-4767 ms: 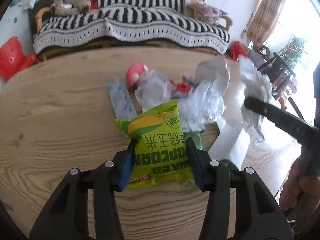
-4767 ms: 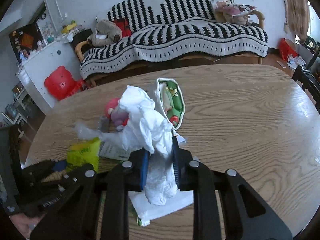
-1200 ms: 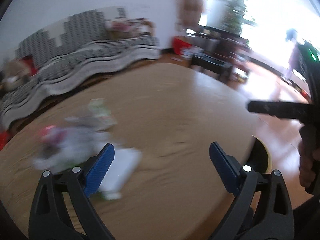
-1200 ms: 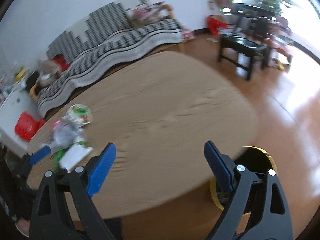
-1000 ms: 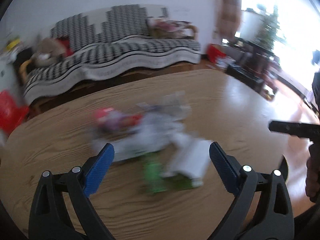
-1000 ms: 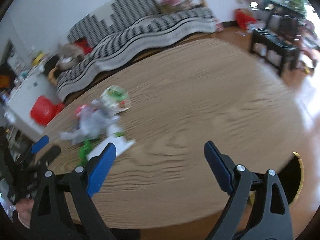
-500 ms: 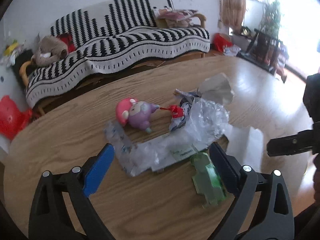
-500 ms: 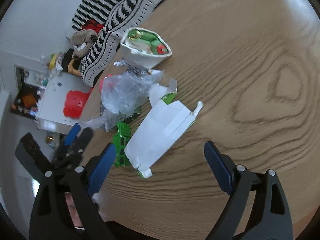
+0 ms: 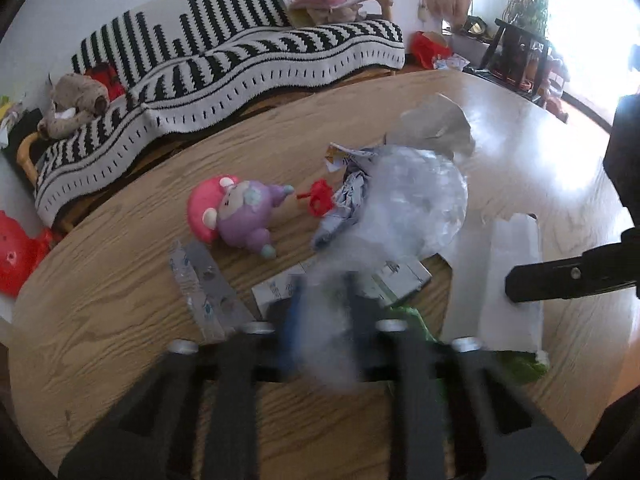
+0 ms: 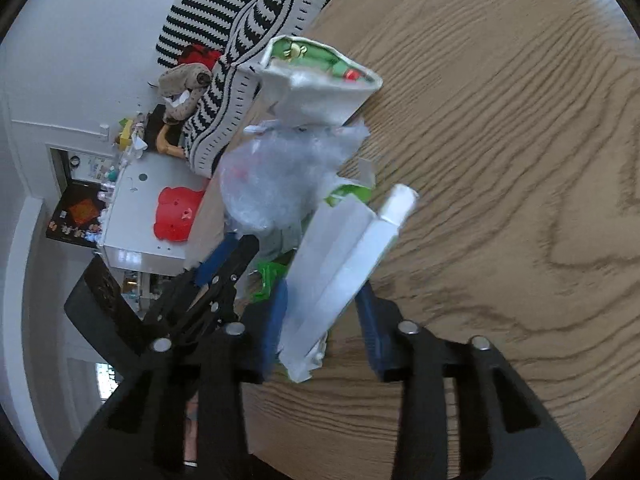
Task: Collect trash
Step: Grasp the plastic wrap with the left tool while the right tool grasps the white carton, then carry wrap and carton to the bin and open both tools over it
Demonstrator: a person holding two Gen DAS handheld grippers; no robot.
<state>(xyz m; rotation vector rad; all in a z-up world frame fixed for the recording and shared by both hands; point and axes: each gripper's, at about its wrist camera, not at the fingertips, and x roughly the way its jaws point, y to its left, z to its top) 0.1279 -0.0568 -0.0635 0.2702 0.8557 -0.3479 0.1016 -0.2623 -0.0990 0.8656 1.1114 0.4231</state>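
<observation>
Trash lies in a heap on the oval wooden table (image 9: 120, 320). My left gripper (image 9: 322, 320), blurred, is shut on the tail of a clear crumpled plastic bag (image 9: 408, 208); the bag also shows in the right wrist view (image 10: 276, 176). My right gripper (image 10: 324, 316) has its jaws close around a flattened white carton (image 10: 340, 260), which shows in the left wrist view (image 9: 512, 280) too. Whether the pads press it I cannot tell. A green wrapper (image 10: 272, 272) lies under the carton.
A pink and purple plush toy (image 9: 236, 216), a blister strip (image 9: 200, 292), a red toy bit (image 9: 320, 198) and an open snack bag (image 10: 320, 88) lie around the heap. A striped sofa (image 9: 240, 56) stands behind the table.
Both grippers were wide open half a second ago. Now the left has closed on the plastic bag's tail and the right has narrowed around the white carton.
</observation>
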